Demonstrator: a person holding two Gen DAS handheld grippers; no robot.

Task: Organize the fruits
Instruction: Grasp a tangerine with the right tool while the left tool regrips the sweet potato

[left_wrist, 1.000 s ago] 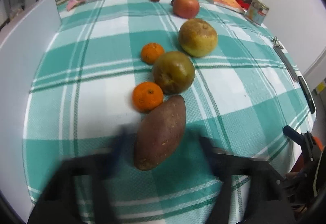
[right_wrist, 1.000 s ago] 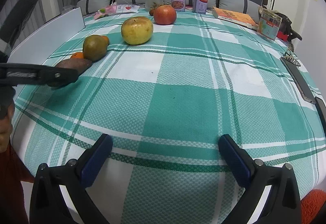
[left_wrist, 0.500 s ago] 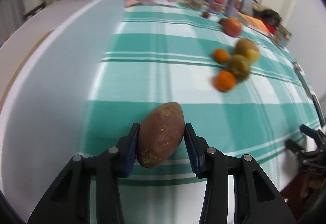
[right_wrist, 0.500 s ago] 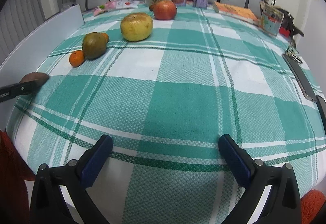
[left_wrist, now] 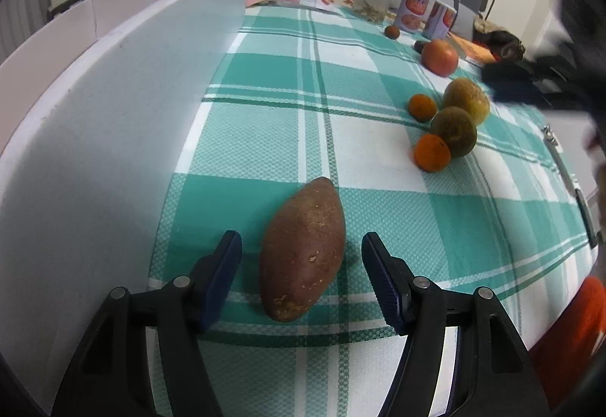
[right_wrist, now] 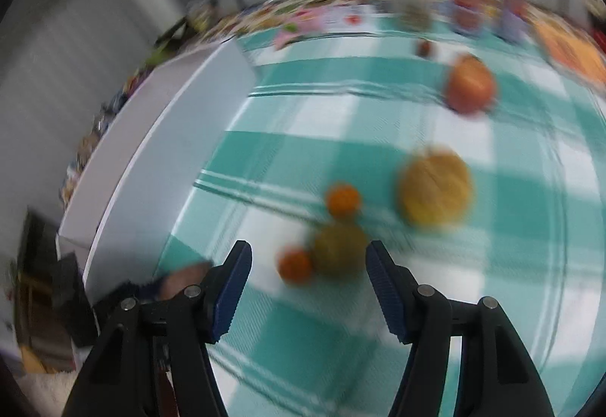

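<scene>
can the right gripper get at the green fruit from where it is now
Probably yes. The right hand-held gripper is open, with the green fruit just beyond the gap between its fingers. A small orange touching the fruit's left side may crowd the left finger. The view is motion-blurred.

Left gripper (left_wrist: 301,256) jaws, clamped on the sweet potato (left_wrist: 303,250) 0.5 s ago, now stand apart with a gap either side; potato lies on the checked cloth (left_wrist: 265,83). Right gripper (right_wrist: 306,282) view has swung from bare cloth to the fruit cluster, green-brown fruit (right_wrist: 339,246) at lower centre, blurred.
</scene>
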